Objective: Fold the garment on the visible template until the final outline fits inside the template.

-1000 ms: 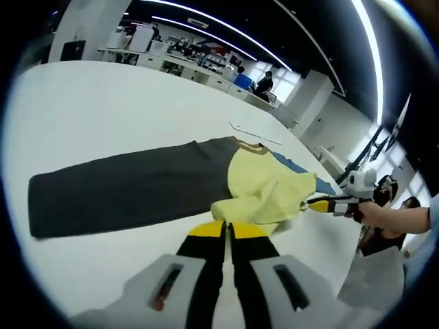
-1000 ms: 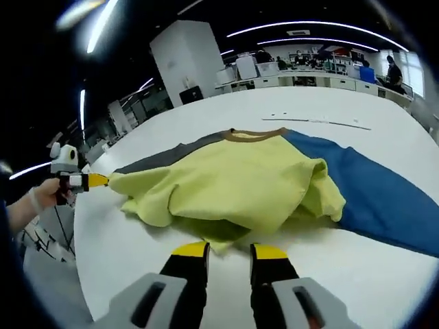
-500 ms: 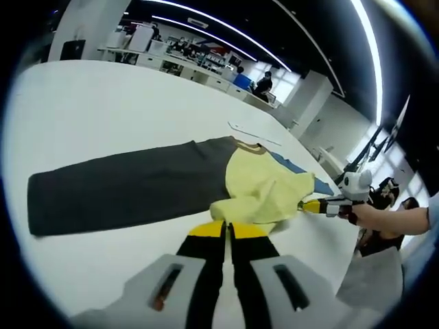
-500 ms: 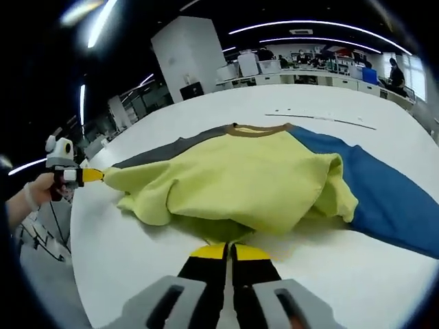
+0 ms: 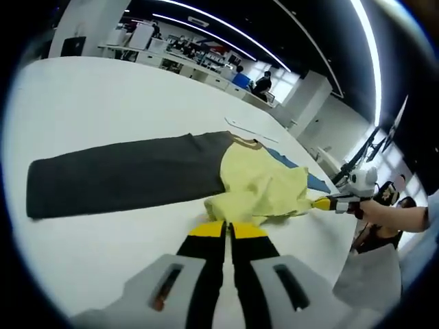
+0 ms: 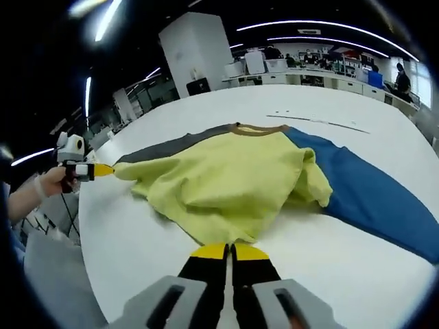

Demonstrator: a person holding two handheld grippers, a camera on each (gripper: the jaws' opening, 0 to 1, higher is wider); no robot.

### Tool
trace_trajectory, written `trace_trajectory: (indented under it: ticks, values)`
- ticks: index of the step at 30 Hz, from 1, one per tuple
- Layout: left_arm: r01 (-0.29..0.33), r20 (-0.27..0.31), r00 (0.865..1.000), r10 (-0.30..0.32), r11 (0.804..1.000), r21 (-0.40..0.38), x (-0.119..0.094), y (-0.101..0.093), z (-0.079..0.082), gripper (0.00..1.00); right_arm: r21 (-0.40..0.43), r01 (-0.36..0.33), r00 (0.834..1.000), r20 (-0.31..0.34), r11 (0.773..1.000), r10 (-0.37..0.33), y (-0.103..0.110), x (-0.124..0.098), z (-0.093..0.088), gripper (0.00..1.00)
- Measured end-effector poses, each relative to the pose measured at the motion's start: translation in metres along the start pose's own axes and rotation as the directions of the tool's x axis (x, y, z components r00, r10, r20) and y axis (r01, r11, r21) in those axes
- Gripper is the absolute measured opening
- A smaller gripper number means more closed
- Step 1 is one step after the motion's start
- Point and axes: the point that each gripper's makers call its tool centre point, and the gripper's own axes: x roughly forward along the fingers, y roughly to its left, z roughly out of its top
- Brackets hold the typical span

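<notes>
**Both fingers pinching the yellow hem, fold under way**

Left gripper: fingers closed together on the near edge of the shirt, yellow hem caught at the tips. Right gripper: fingers closed too, clamped on the yellow hem at the other corner. In the left gripper view the right gripper comes in from 3 o'clock, its tip touching the yellow cloth.

The shirt lies flat on the white bench. Yellow body is bunched and lifted in the middle. Dark grey sleeve runs out to 9 o'clock in the left gripper view; blue sleeve runs to 4 o'clock in the right gripper view. Brown collar at 12 o'clock, far side.

No template outline that I can tell apart.

Step, as I judge it: bottom hem fold, early in the task. Next move calls for carrying both corners evenly toward the collar, then laying flat; sleeves not yet folded.
</notes>
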Motion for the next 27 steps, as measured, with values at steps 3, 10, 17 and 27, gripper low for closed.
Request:
trace_trajectory:
  ticks: [3, 10, 17, 27]
  values:
    - [0.006, -0.008, 1.000, -0.006, 1.000, 0.011, -0.004, -0.005, -0.004, 0.00, 0.019, 0.011, 1.000, 0.013, 1.000, -0.011, -0.005, -0.018, -0.005, 0.00]
    - [0.051, -0.026, 0.998, -0.049, 0.997, 0.056, -0.011, -0.024, -0.010, 0.00, 0.039, 0.022, 0.999, 0.032, 0.999, -0.023, -0.005, -0.050, -0.016, 0.00]
    - [0.084, -0.055, 0.995, -0.078, 0.991, 0.109, -0.021, -0.041, -0.020, 0.00, 0.034, 0.036, 0.999, 0.034, 0.999, -0.037, -0.003, -0.073, -0.030, 0.00]
    - [0.134, -0.146, 0.982, -0.116, 0.983, 0.125, -0.032, -0.061, -0.056, 0.00, 0.083, 0.053, 0.998, 0.013, 0.995, -0.054, -0.006, -0.106, -0.063, 0.00]
